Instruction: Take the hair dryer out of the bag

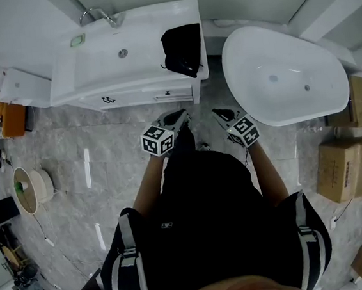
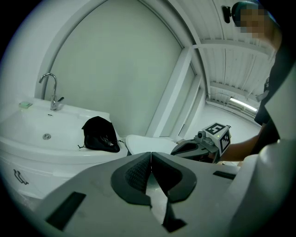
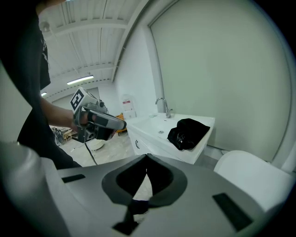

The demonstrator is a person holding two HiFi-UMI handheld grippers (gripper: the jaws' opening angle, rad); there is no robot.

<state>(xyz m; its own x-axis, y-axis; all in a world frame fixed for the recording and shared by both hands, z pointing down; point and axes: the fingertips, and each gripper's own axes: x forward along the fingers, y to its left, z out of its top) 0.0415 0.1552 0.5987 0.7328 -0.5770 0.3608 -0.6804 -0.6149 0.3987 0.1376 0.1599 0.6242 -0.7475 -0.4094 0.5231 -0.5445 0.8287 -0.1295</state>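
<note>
A black drawstring bag (image 1: 182, 49) lies on the right end of the white sink counter (image 1: 106, 75); it also shows in the left gripper view (image 2: 99, 134) and the right gripper view (image 3: 187, 133). The hair dryer itself is hidden. My left gripper (image 1: 182, 115) hangs in front of me, short of the counter, its jaws shut with nothing between them (image 2: 151, 157). My right gripper (image 1: 218, 113) is beside it, also shut and empty (image 3: 146, 159). Both point toward the counter from a distance.
A white bathtub (image 1: 283, 75) stands right of the counter. A tap (image 1: 96, 15) and a green soap (image 1: 78, 39) sit at the counter's back left. Cardboard boxes (image 1: 350, 165) line the right side. A cable reel (image 1: 31, 189) and clutter lie on the tiled floor at left.
</note>
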